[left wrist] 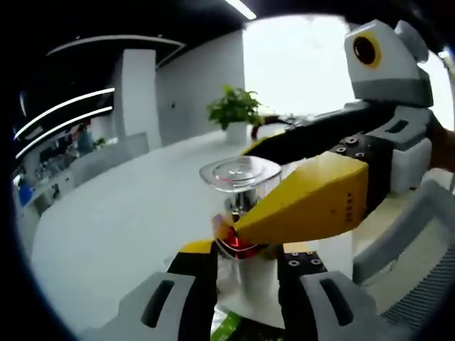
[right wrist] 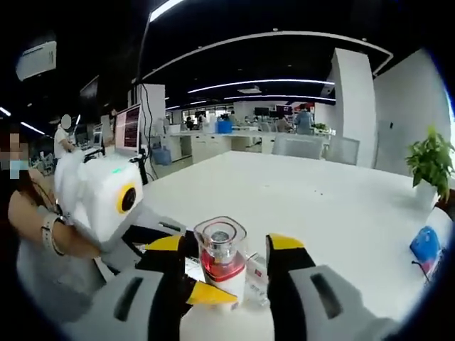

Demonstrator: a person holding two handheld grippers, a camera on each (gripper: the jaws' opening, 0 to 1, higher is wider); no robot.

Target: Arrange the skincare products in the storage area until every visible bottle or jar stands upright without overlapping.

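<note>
A small perfume bottle (left wrist: 240, 176) with a clear square cap, silver collar and red liquid stands upright between my left gripper's (left wrist: 245, 250) yellow-tipped jaws, which press against its lower body. My right gripper (left wrist: 245, 188) reaches in from the right, one yellow jaw crossing in front of the bottle's neck and the other behind the cap. In the right gripper view the same bottle (right wrist: 221, 257) sits between the jaws of the right gripper (right wrist: 225, 249) with a gap on each side. The left gripper's yellow fingertip (right wrist: 206, 294) lies across the bottle's white base.
A long white table (left wrist: 121, 213) stretches away. A potted plant (left wrist: 234, 112) stands at its far end, also seen as plant (right wrist: 429, 165). A blue object (right wrist: 426, 245) lies at the right. A white box with red print (right wrist: 257, 274) is behind the bottle. A person's arm (right wrist: 43, 227) shows left.
</note>
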